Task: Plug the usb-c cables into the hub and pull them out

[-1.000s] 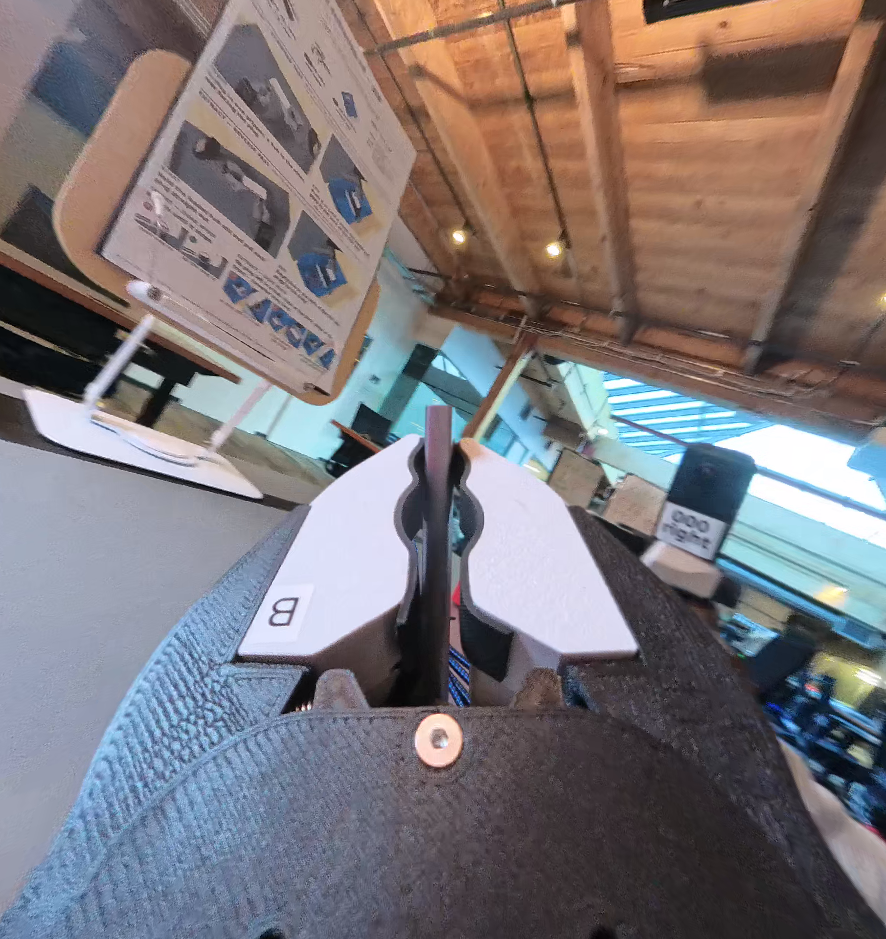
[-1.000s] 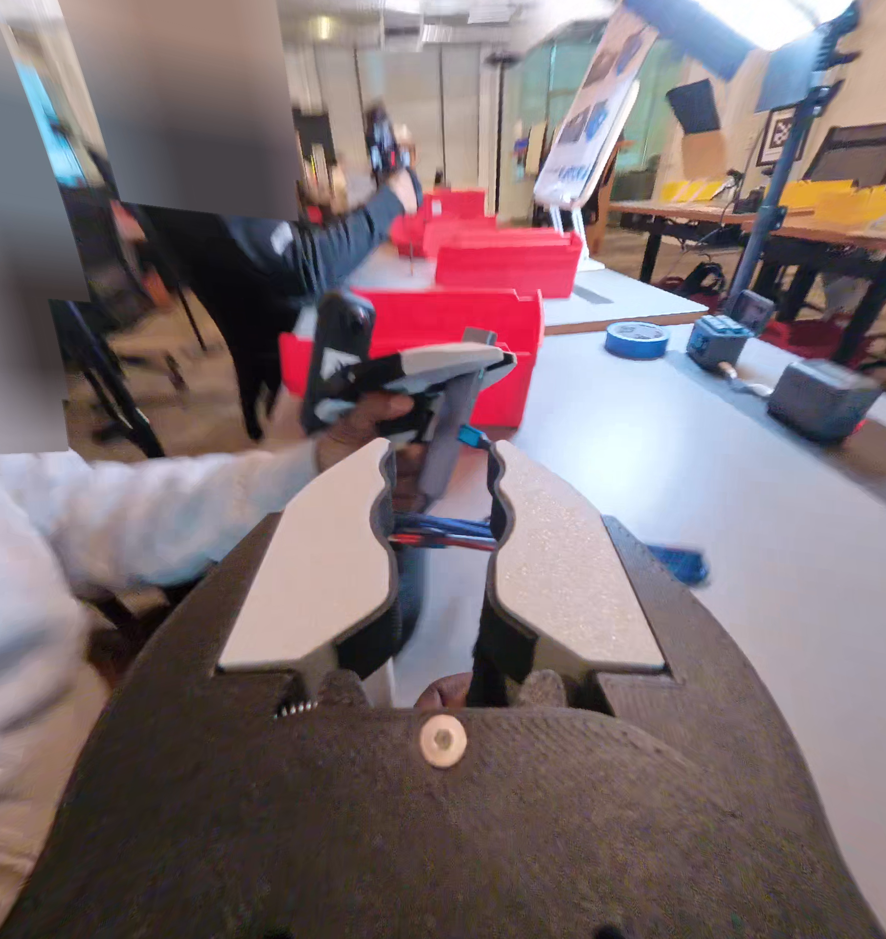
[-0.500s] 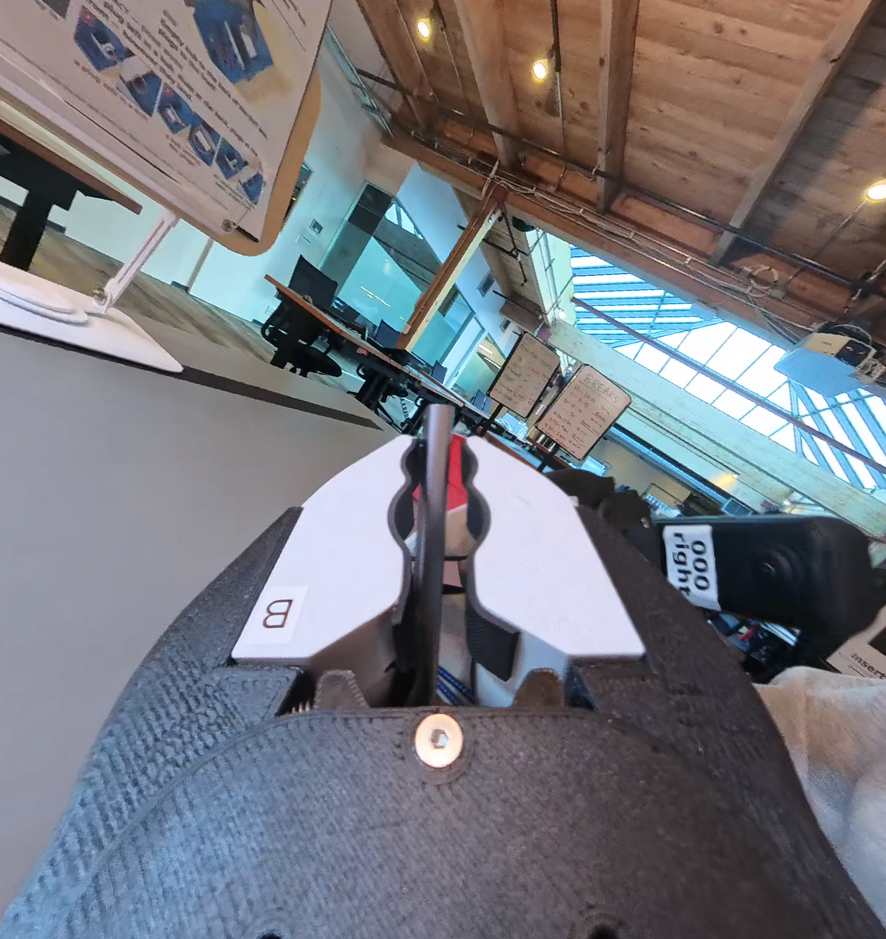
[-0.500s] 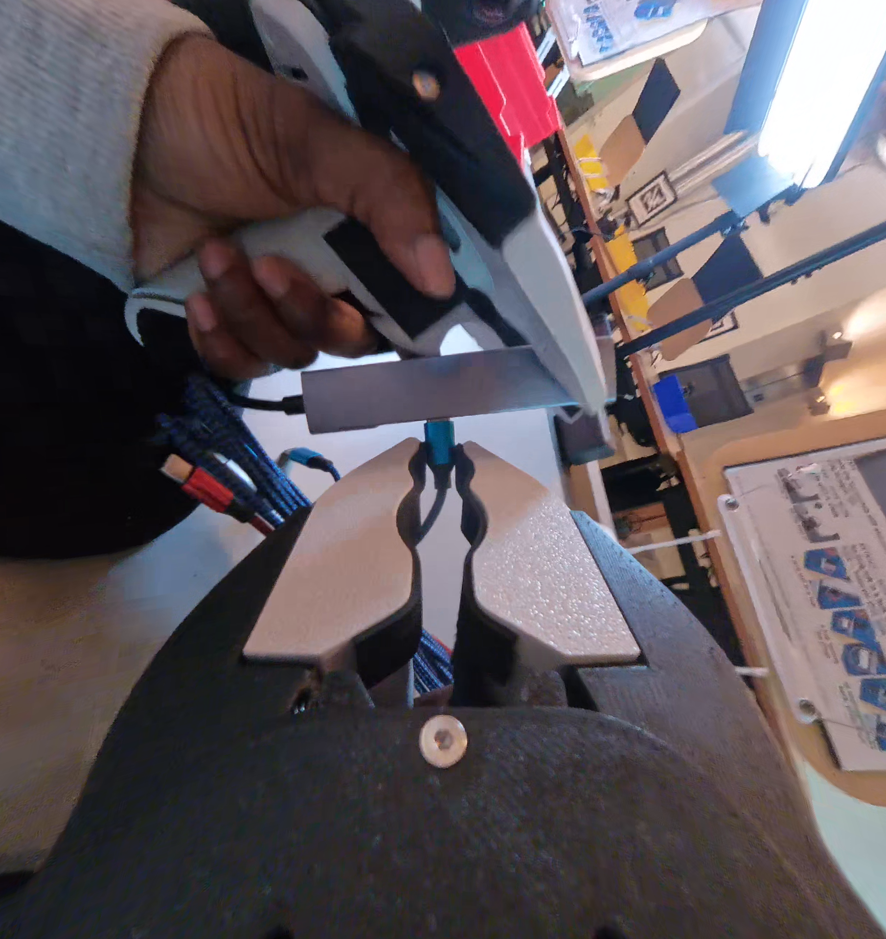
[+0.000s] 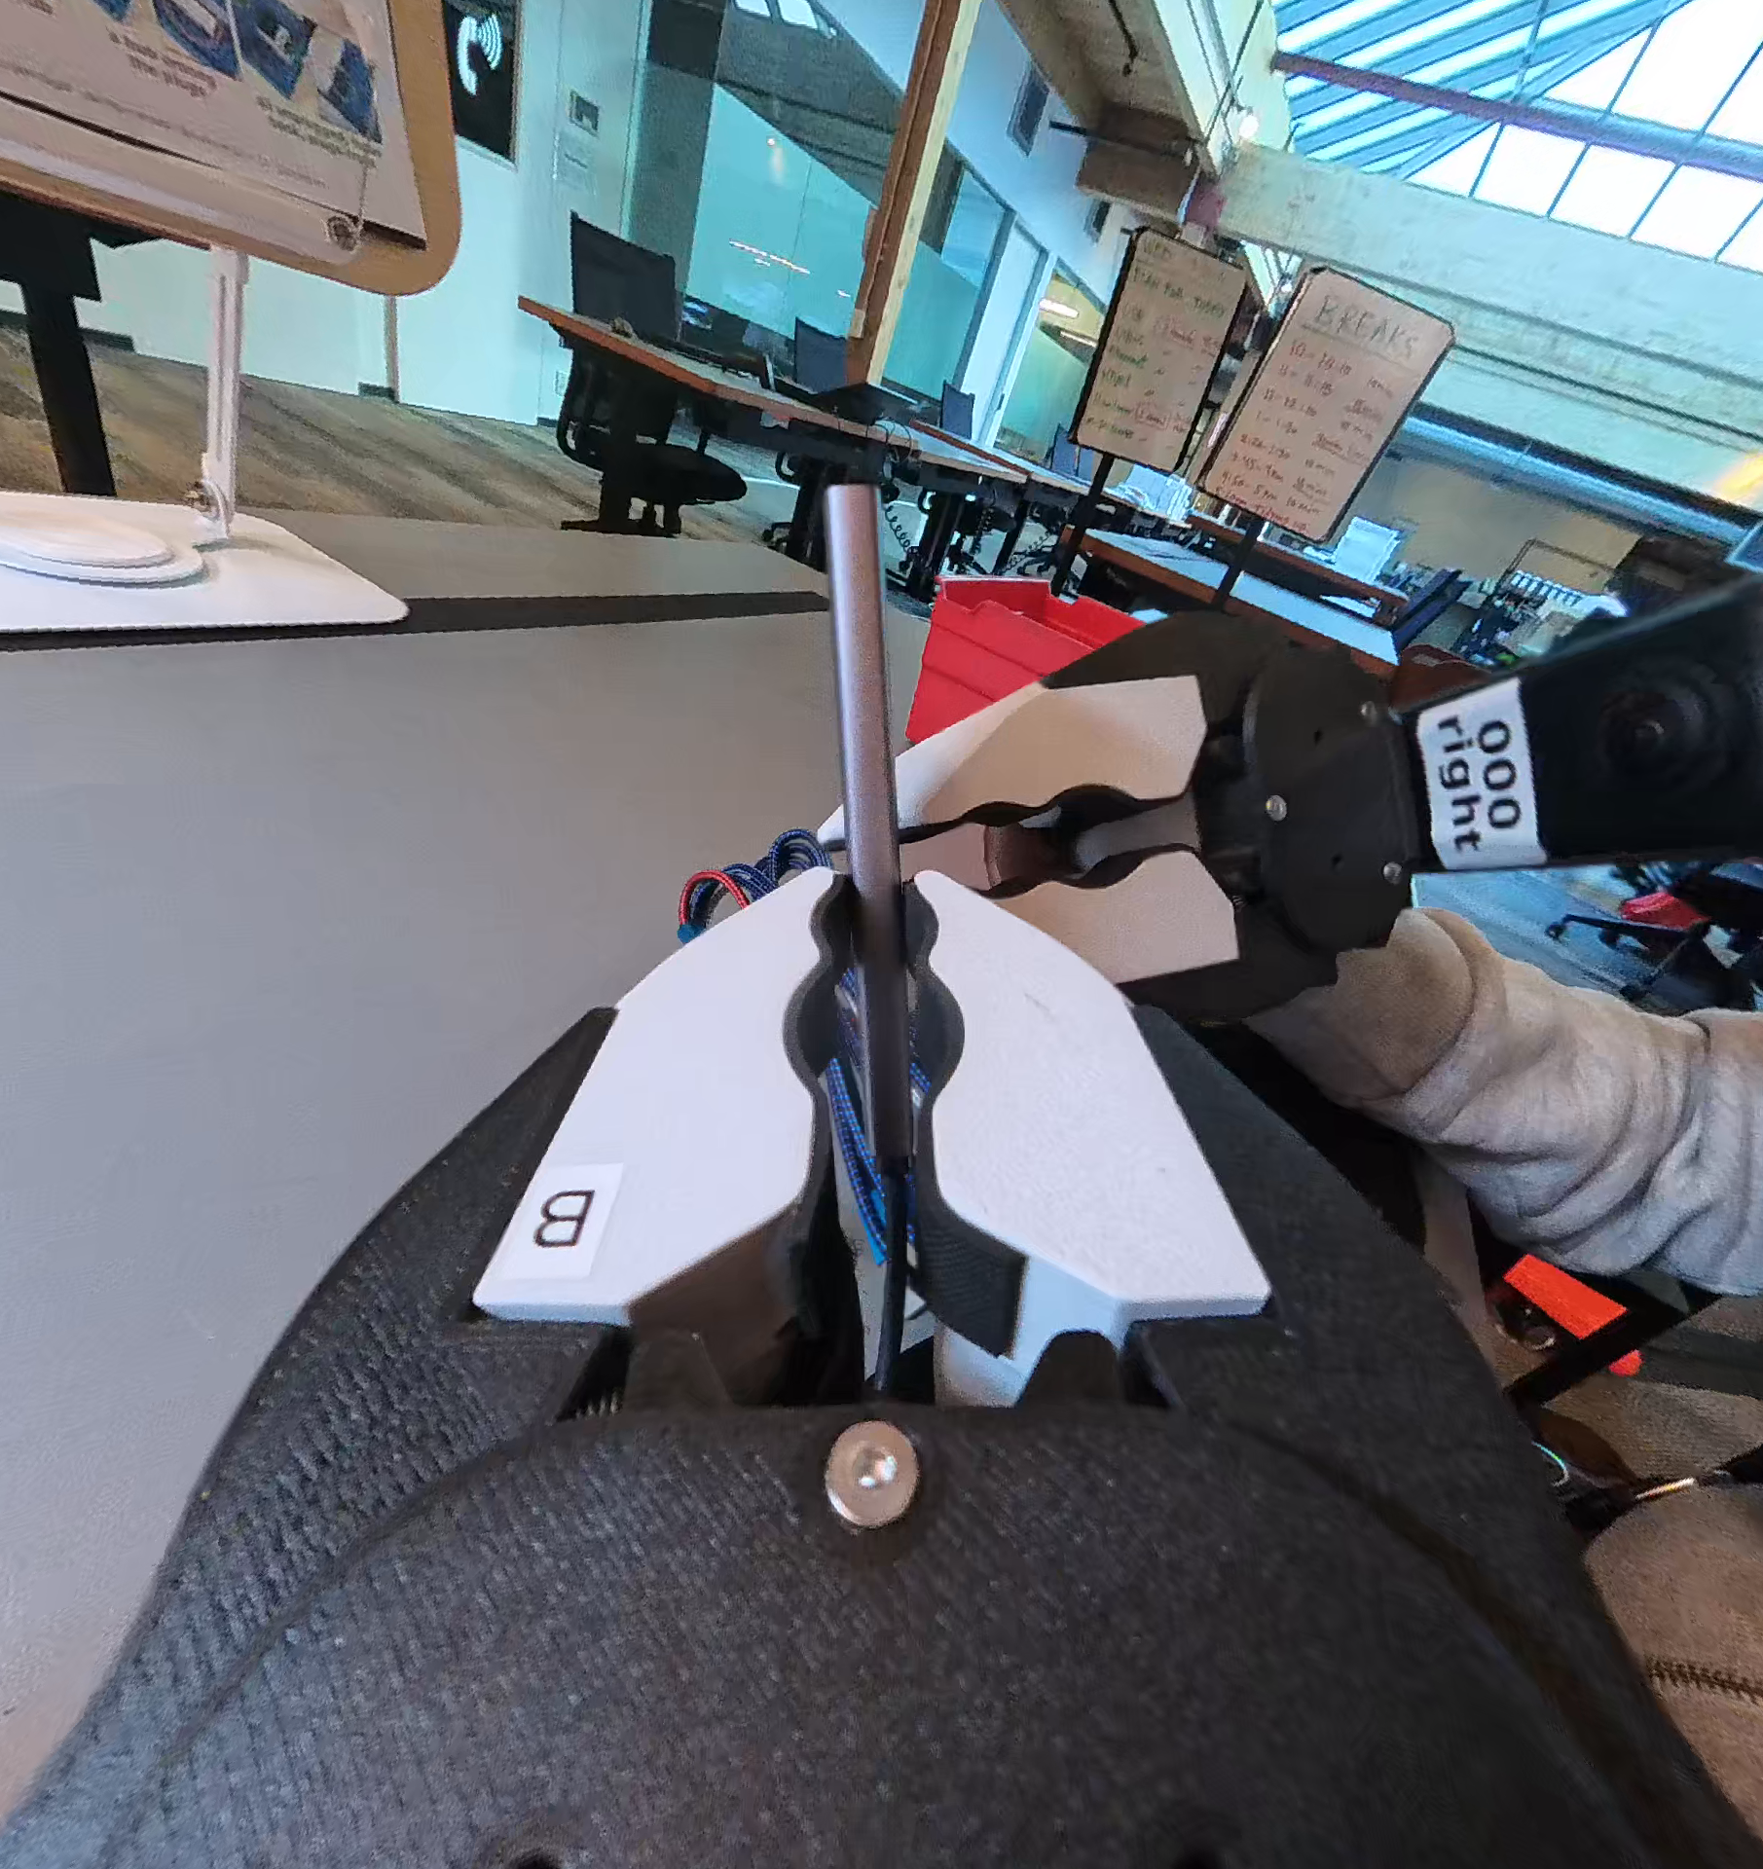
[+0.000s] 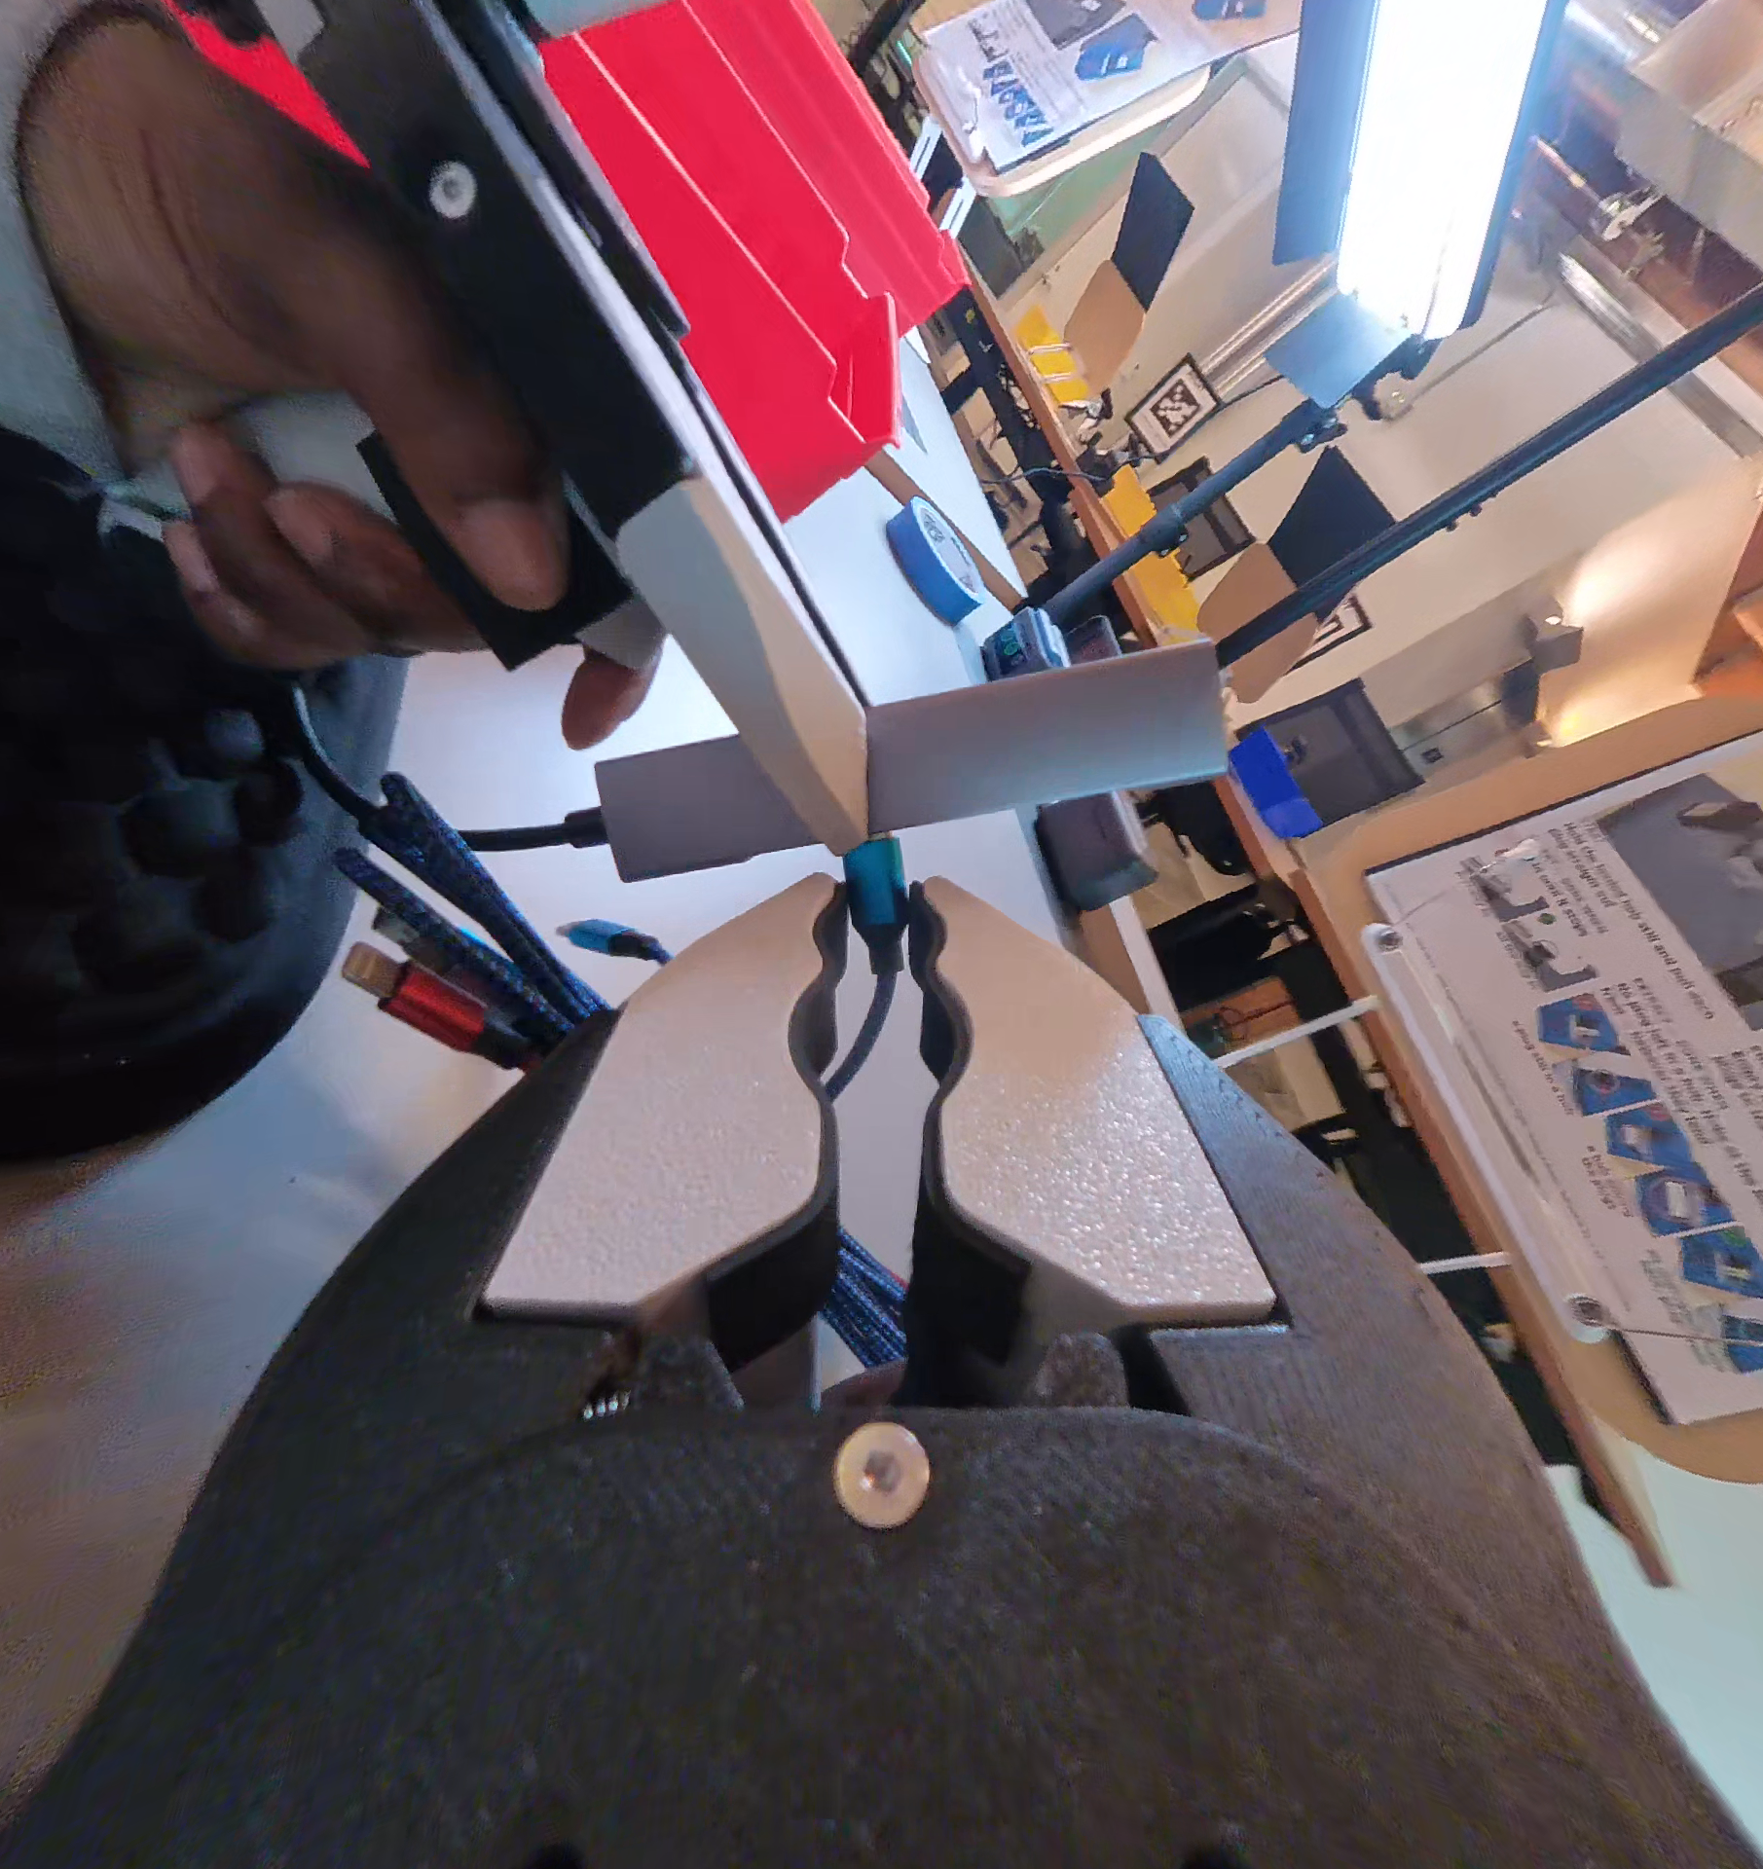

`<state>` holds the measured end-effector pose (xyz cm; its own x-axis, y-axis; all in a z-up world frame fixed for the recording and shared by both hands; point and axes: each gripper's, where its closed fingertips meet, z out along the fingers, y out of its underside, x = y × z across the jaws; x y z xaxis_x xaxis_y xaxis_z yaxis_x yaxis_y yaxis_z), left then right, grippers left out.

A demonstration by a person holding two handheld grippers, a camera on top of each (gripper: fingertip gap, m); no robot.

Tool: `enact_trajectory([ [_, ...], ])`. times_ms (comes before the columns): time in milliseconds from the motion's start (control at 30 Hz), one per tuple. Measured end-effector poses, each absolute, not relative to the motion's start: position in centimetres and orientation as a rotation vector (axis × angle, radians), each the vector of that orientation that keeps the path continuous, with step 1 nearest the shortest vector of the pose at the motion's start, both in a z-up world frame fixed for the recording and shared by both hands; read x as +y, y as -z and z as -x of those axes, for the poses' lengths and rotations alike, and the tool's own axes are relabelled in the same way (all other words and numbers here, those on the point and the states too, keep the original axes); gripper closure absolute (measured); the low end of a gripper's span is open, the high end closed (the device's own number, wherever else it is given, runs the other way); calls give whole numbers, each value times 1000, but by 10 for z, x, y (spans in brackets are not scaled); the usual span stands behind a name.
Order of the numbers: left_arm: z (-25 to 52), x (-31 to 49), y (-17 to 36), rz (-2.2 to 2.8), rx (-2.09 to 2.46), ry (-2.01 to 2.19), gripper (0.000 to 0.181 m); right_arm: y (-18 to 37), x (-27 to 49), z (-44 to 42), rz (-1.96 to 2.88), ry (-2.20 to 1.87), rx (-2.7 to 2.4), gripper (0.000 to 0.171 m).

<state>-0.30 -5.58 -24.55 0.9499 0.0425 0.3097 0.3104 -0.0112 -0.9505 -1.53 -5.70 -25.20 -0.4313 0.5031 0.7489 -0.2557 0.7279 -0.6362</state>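
Observation:
My left gripper (image 5: 872, 895) is shut on the grey hub (image 5: 862, 748), which sticks up edge-on between its fingers. In the right wrist view the hub (image 6: 1039, 748) lies crosswise, held by the left gripper's fingers (image 6: 756, 688). My right gripper (image 6: 877, 895) is shut on a teal usb-c plug (image 6: 874, 882), whose tip meets the hub's lower edge. The right gripper (image 5: 1079, 839) also shows in the left wrist view, right of the hub. Loose braided cables (image 6: 472, 951) with a red plug (image 6: 422, 1001) hang at the left.
Red bins (image 6: 745, 233) stand on the grey table (image 5: 250, 860) behind the hub, with a blue tape roll (image 6: 933, 561) and small grey devices (image 6: 1034, 647). An instruction board on a white stand (image 5: 149, 566) is at the table's far left. A person's hand (image 6: 280, 405) holds the left gripper. The tips of both grippers are at nearly the same place.
The left gripper tilted down, so the table and right gripper come into view. The right gripper closed in on the hub with the teal plug, which now touches the hub's edge.

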Motion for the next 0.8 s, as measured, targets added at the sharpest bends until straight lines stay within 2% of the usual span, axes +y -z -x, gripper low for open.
enact_trajectory([
  [233, 6, -53, 254, 1627, -312, 166, 172, 258, -58, 20, 94, -655, -1784, 160],
  [467, 16, -52, 261, 1661, -377, -27, 172, 268, -55, 31, 153, -649, -1784, 160],
  [533, 15, -68, 236, 1474, -368, -2, 172, 304, 8, 54, 362, -264, -1885, 161],
  [567, 21, -82, 232, 1400, -420, 25, 172, 305, 32, 58, 362, -209, -1849, 160],
  [667, 26, -85, 230, 1361, -442, 57, 172, 225, 0, 39, 444, -901, -1548, 161],
  [800, 13, -70, 235, 1449, -341, 27, 171, 203, 11, 36, 538, -1071, -1457, 161],
])
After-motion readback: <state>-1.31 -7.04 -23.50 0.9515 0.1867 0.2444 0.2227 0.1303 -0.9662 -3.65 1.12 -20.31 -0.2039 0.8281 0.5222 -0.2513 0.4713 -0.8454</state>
